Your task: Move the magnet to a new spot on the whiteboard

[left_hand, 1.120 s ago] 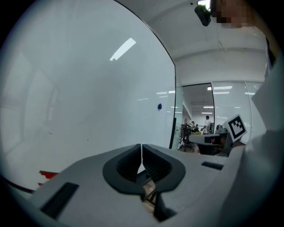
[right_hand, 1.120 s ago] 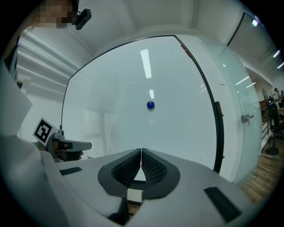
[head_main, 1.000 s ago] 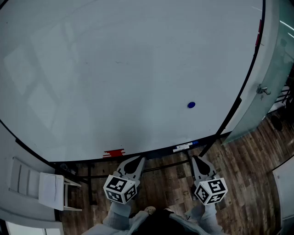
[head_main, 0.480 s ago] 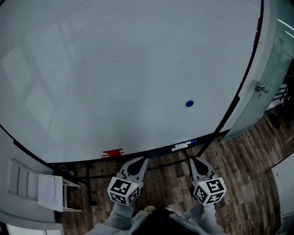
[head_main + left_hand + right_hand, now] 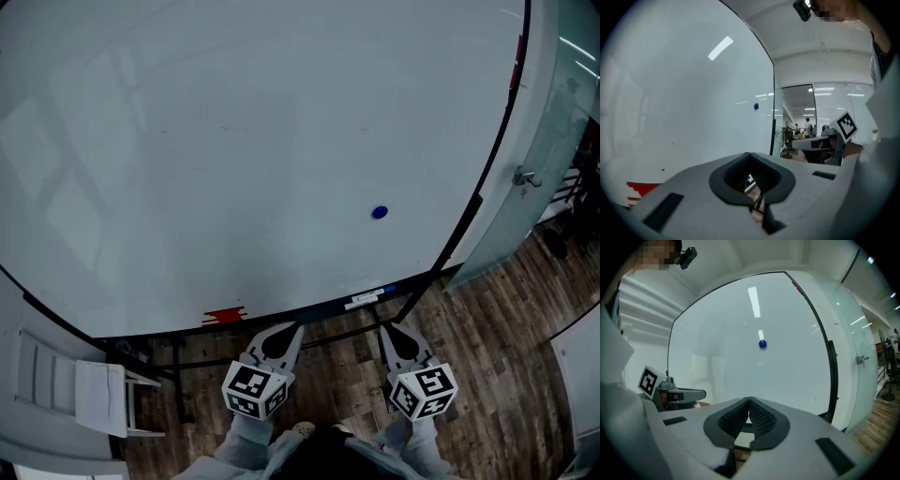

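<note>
Head view shows my left gripper (image 5: 284, 330) and right gripper (image 5: 386, 330) pinched together, empty, below the whiteboard (image 5: 234, 141), well apart from its blue magnet (image 5: 379, 213).

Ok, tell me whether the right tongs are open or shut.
Right tongs: shut, empty. In the right gripper view their ribbed pads meet at the tips, nothing between; the blue magnet sits apart on the whiteboard.

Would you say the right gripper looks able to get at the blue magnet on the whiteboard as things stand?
Probably yes. The right gripper hangs below the whiteboard, and only bare board lies between it and the blue magnet. Its jaws are shut, so they must open first.
</note>
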`<action>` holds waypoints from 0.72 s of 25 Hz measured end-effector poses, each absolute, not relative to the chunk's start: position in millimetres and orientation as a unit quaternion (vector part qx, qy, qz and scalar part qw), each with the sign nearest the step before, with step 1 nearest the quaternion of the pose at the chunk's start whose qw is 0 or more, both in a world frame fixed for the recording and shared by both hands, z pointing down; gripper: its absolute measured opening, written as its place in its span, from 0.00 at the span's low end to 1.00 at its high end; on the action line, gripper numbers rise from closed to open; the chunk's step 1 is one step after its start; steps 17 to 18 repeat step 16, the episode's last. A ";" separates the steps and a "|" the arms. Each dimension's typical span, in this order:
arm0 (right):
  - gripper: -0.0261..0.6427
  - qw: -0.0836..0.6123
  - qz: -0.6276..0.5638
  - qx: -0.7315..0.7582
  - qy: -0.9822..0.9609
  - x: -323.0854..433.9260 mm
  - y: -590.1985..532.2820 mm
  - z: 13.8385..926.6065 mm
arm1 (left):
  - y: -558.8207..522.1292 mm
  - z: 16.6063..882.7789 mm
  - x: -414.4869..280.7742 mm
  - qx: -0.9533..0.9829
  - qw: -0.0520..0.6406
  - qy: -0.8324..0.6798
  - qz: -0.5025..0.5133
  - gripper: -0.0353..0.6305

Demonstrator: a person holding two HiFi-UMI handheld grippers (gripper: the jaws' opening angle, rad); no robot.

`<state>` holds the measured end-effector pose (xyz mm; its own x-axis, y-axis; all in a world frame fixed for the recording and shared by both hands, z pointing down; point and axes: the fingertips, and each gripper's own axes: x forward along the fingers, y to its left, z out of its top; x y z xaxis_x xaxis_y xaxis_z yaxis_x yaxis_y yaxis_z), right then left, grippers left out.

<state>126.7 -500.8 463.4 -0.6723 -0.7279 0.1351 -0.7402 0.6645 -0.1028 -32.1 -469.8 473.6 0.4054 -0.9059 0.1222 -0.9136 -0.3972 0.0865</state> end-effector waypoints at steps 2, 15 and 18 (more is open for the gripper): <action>0.08 0.042 0.076 0.403 -0.911 126.9 -500.8 463.7 | -470.6 473.4 -32.0 0.836 0.071 -0.544 0.026 0.07; 0.08 0.045 0.084 0.402 -0.910 126.4 -502.6 466.7 | -475.0 478.6 -30.4 0.837 0.076 -0.541 0.033 0.07; 0.08 0.045 0.085 0.403 -0.910 126.7 -502.9 467.0 | -475.3 478.9 -30.4 0.837 0.076 -0.542 0.033 0.07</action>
